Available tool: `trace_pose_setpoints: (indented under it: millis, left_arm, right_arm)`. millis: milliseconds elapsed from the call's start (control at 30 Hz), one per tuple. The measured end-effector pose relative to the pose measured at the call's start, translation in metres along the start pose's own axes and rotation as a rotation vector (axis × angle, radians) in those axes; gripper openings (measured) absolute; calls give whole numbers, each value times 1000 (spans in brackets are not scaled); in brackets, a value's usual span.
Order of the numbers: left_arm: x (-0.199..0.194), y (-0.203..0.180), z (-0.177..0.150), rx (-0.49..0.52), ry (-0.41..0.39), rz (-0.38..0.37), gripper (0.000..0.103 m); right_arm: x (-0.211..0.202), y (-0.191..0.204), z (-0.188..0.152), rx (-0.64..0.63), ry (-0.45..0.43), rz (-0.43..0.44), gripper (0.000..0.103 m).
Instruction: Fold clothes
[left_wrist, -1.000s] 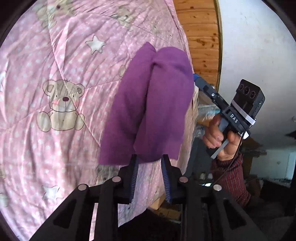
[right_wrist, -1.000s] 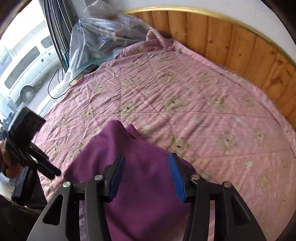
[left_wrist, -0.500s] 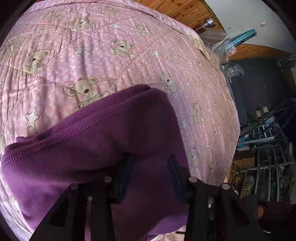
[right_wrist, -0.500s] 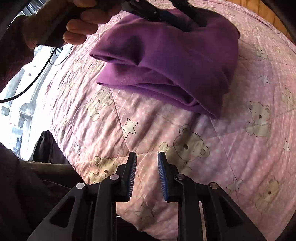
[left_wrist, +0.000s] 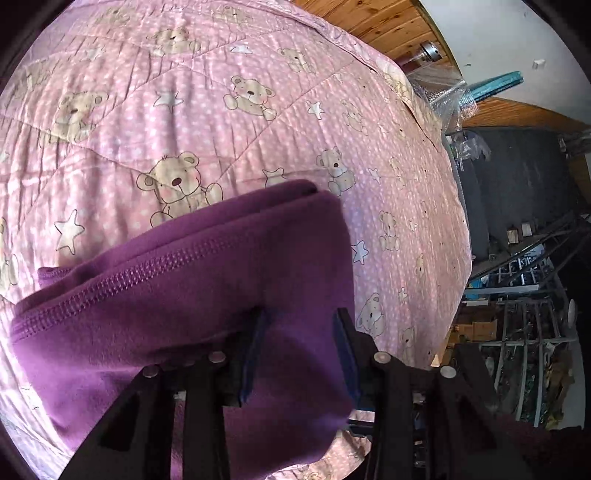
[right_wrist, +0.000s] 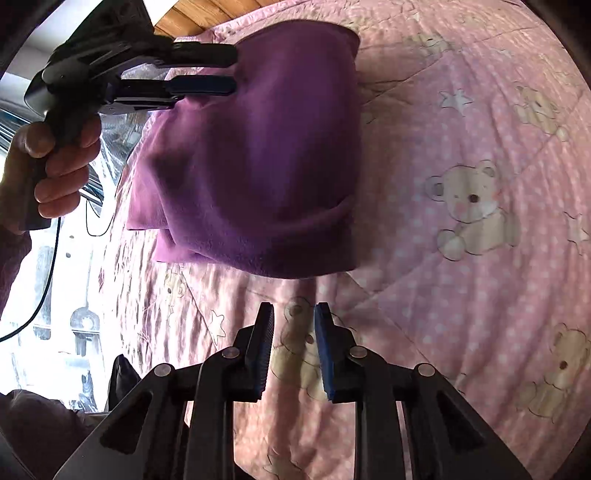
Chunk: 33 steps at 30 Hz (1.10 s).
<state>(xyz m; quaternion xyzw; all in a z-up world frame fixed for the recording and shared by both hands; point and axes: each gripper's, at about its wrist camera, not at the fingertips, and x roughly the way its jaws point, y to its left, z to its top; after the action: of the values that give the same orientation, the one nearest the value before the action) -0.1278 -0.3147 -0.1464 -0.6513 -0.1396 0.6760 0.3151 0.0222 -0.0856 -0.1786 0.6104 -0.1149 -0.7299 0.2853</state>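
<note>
A folded purple fleece garment (right_wrist: 258, 147) lies on the pink teddy-bear bedspread (right_wrist: 461, 129). In the right wrist view my left gripper (right_wrist: 231, 70), held by a hand (right_wrist: 55, 166), grips the garment's upper left edge. In the left wrist view the fleece (left_wrist: 166, 314) fills the gap between the left gripper's (left_wrist: 299, 325) fingers and drapes over the left finger. My right gripper (right_wrist: 294, 314) hovers over bare bedspread just below the garment. Its fingers stand narrowly apart with nothing between them.
A wooden headboard (left_wrist: 388, 22) runs along the bed's far side, with plastic wrap (left_wrist: 439, 88) at its end. Metal racks and boxes (left_wrist: 517, 314) stand past the bed's right edge. A window with a hanging cable (right_wrist: 48, 258) is at the left.
The right gripper has swung round and now looks along the garment's lower edge, its fingers a little closer together. The left gripper stays in the fleece, its fingers slightly narrower than half a second ago.
</note>
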Motion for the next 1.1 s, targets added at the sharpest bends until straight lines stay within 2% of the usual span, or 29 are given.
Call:
trace_pose_setpoints:
  millis: [67,100,133,200,267,367,400,500,567,633,667,700,733,800,900,967,1000,1033,1100]
  left_arm:
    - [-15,-11,3,66,8,-14,40]
    - [-24,-16,5,108,5,2,41]
    - [-33,-17,8,144,-7,46,43]
    - [-44,-10,17,155,-34,131,46]
    - [-66,16,12,80,-72,169,47]
    - [-86,67,-20,-126,-163,135,52]
    - [-89,84,-34,-196,-188,119,57]
    - [-69,123,-71,-356,-191,40,59]
    - [-49,138,-83,-426,-187,-19,59]
    - [-37,145,-90,-466,-205,-80,59]
    - [-35,143,-91,-469,-229,-98,61]
    - [-35,140,-92,-463,-254,-109,64]
    - [-36,138,-93,-453,-272,-122,63]
    - [-39,133,-99,-446,-294,-165,54]
    - [-39,113,-106,-451,-312,-196,51]
    - [-38,82,-108,-425,-305,-255,51]
    - [-35,65,-109,-407,-296,-281,51]
    - [-26,46,-106,-382,-277,-296,51]
    - [-10,28,-101,-377,-271,-273,51]
  right_arm:
    - [-23,-15,13,61,-86,19,38]
    - [-34,-22,23,95,-142,27,52]
    - [-42,-29,34,122,-188,34,60]
    - [-42,-44,58,160,-236,56,65]
    - [-24,-55,79,177,-222,82,66]
    - [11,-48,98,156,-155,111,66]
    - [17,-41,96,140,-131,127,66]
    - [35,-31,91,106,-93,164,67]
    - [38,-23,91,92,-92,161,73]
    - [40,-16,92,78,-82,150,69]
    - [41,-11,94,61,-63,130,58]
    - [40,-5,97,35,-48,90,33]
    - [35,-1,101,19,-33,74,14]
    - [18,10,115,-35,-5,78,12]
    - [-21,29,155,-268,46,36,11]
    - [-39,27,187,-439,80,-72,11]
    - [-41,19,203,-485,91,-136,15]
    - [-40,8,221,-495,91,-189,25]
    - [-36,-25,249,-405,58,-288,39]
